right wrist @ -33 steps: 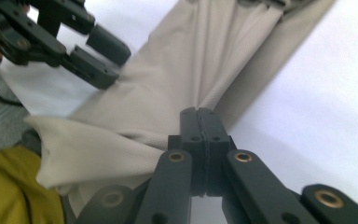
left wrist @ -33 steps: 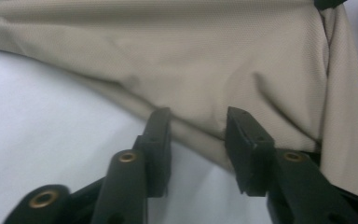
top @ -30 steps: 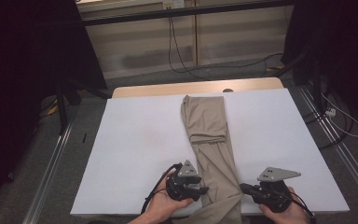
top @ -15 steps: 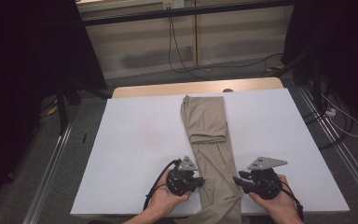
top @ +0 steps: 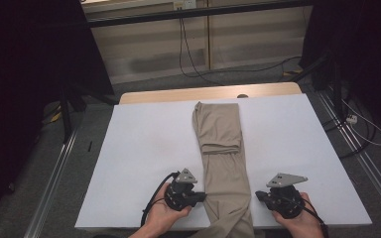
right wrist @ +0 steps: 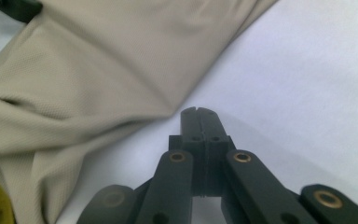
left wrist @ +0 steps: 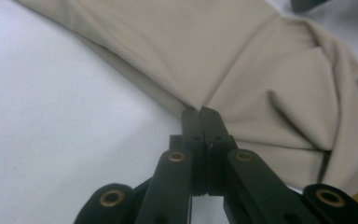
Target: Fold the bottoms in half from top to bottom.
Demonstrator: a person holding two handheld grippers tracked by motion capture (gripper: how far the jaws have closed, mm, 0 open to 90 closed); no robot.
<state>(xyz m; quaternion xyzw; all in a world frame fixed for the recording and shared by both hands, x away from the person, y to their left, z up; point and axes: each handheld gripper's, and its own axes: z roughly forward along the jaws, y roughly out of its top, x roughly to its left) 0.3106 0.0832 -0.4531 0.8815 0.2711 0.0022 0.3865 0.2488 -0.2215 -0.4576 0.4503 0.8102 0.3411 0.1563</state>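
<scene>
Long beige trousers [top: 221, 134] lie folded lengthwise down the middle of the white table [top: 144, 148], with their near end hanging over the front edge. My left gripper [top: 203, 197] sits at the cloth's left edge near the front. In the left gripper view this gripper [left wrist: 200, 111] has its jaws shut on the edge of the trousers [left wrist: 261, 70], and creases run out from the tips. My right gripper [top: 257, 195] rests on the table just right of the cloth. In the right gripper view its jaws [right wrist: 199, 111] are shut on nothing, a short way from the trousers [right wrist: 98, 70].
A bare wooden strip [top: 178, 94] shows along the table's far edge. Cables [top: 188, 54] trail over the floor behind it, and metal rails [top: 54, 173] run along both sides. White surface lies to the left and right of the trousers.
The right gripper has moved in leftward toward the trousers' right edge. The left gripper has shifted slightly left while staying at the cloth's left edge.
</scene>
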